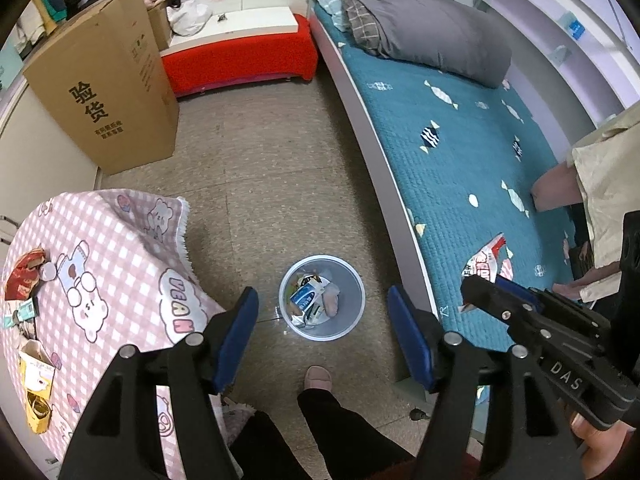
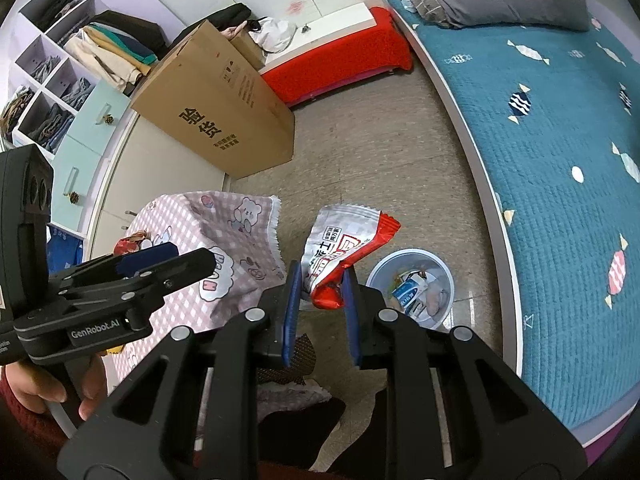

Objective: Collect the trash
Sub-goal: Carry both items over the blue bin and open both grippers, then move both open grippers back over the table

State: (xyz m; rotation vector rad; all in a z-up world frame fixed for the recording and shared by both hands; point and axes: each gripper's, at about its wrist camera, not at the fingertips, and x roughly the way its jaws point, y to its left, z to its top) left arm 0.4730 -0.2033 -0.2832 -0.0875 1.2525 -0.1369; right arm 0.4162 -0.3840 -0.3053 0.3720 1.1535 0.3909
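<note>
The right gripper [image 1: 480, 292] is covering the lower part of the snack wrapper [image 1: 486, 264] in the left wrist view, so only its top is showing above the bed [image 1: 460, 168]. From the right wrist view, the blue fingers [image 2: 291, 304] are hiding the wrapper's lower end, and its print is coming through too bent to read. The bin [image 1: 352, 280] is holding a jumble of scraps too small to tell apart. On the desk [image 1: 132, 272], the red packet [image 1: 24, 276] and yellow packet [image 1: 36, 384] are running off the left edge. The person's leg [image 1: 340, 420] is being cut off at the near edge.
</note>
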